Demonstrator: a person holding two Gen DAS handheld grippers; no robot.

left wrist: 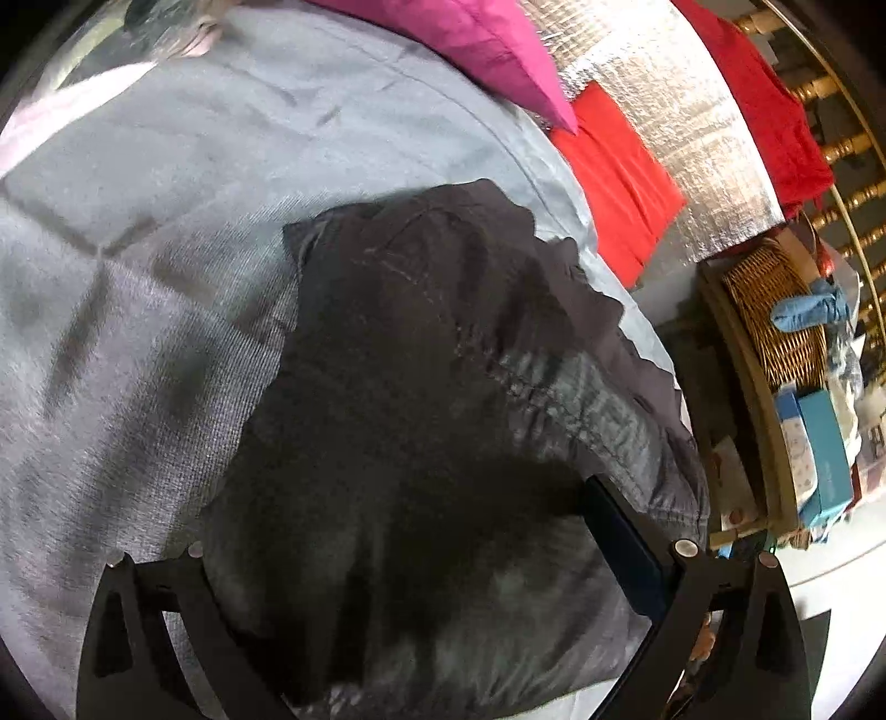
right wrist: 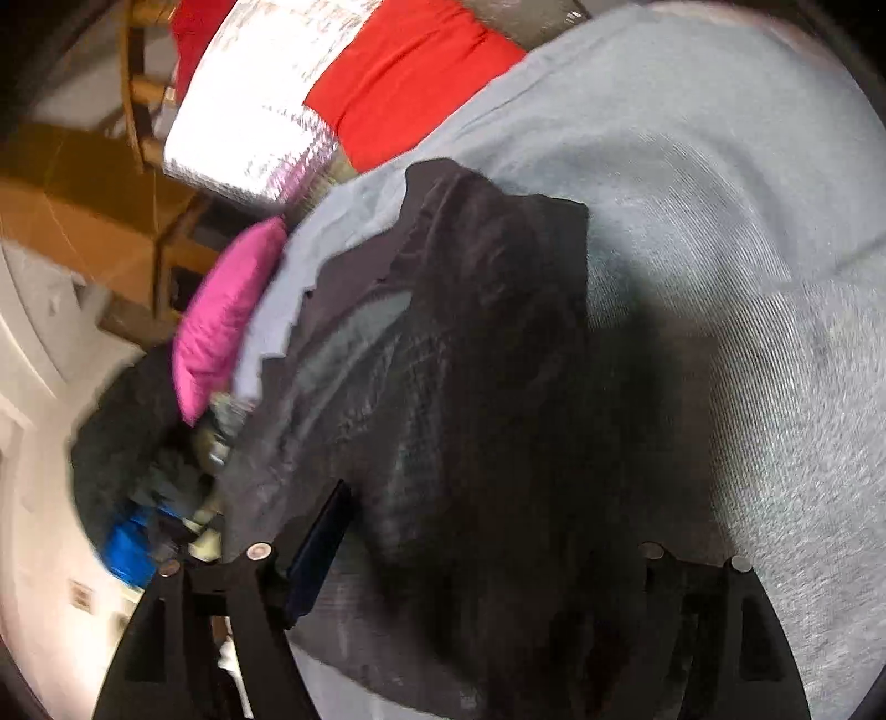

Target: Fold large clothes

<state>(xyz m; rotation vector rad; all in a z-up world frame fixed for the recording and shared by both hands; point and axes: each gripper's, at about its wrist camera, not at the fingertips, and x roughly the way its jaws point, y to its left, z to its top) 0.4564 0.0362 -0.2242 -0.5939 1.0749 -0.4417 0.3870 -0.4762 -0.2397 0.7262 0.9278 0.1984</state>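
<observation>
A dark grey garment (left wrist: 421, 399) lies bunched on a light grey cloth (left wrist: 166, 232) spread over the work surface. It fills the middle of the left wrist view and also shows in the right wrist view (right wrist: 476, 387). My left gripper (left wrist: 398, 559) is open, its fingers (left wrist: 620, 531) spread wide with the dark garment bulging between them. My right gripper (right wrist: 476, 548) is also open, its fingers (right wrist: 315, 548) wide apart over the same garment. The cloth hides the inner pad of one finger of each gripper.
A magenta cloth (left wrist: 482, 39), red cloths (left wrist: 620, 166) and a silver foil mat (left wrist: 692, 122) lie beyond the garment. A wicker basket (left wrist: 775, 310) and boxes (left wrist: 819, 459) sit at the right. A brown cabinet (right wrist: 83, 210) stands at left in the right wrist view.
</observation>
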